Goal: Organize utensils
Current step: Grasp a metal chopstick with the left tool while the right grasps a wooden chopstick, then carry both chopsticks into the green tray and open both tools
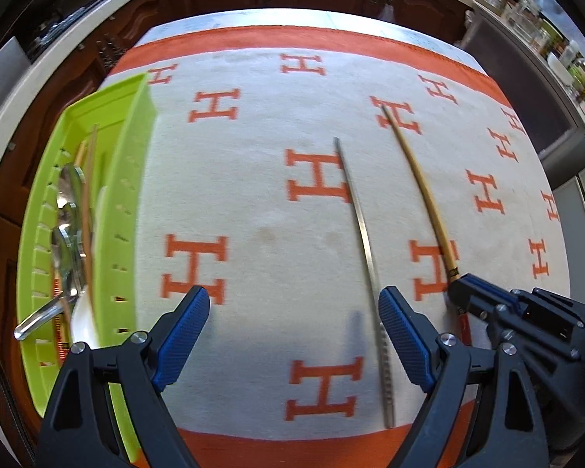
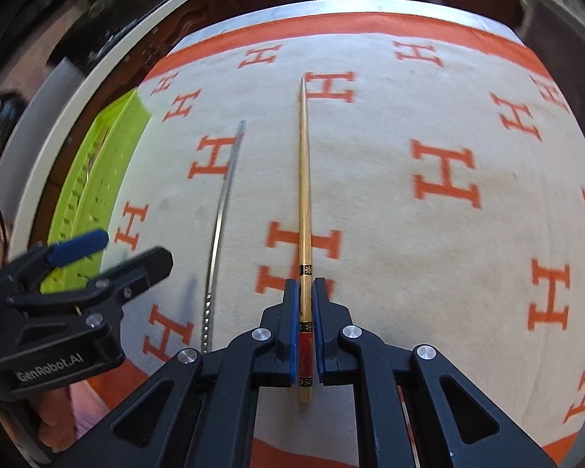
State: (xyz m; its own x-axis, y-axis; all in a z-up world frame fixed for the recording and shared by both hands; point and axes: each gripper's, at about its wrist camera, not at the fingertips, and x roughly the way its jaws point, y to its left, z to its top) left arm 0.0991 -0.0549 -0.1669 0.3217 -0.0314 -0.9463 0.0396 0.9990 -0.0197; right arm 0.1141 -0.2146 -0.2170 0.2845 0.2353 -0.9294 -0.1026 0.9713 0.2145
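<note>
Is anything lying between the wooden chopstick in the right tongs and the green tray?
Yes. The metal chopstick lies on the cloth between the wooden chopstick and the green tray, and the open left tongs hover over that stretch too.

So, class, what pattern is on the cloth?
Orange H letters on cream cloth, right wrist view.

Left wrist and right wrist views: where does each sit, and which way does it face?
Left wrist: on the left tongs, looking steeply down at the cloth; own open tongs, right tongs at right.
Right wrist: on the right tongs, looking down the wooden chopstick they grip; left tongs at left.
Shared: metal chopstick, wooden chopstick, green tray.
</note>
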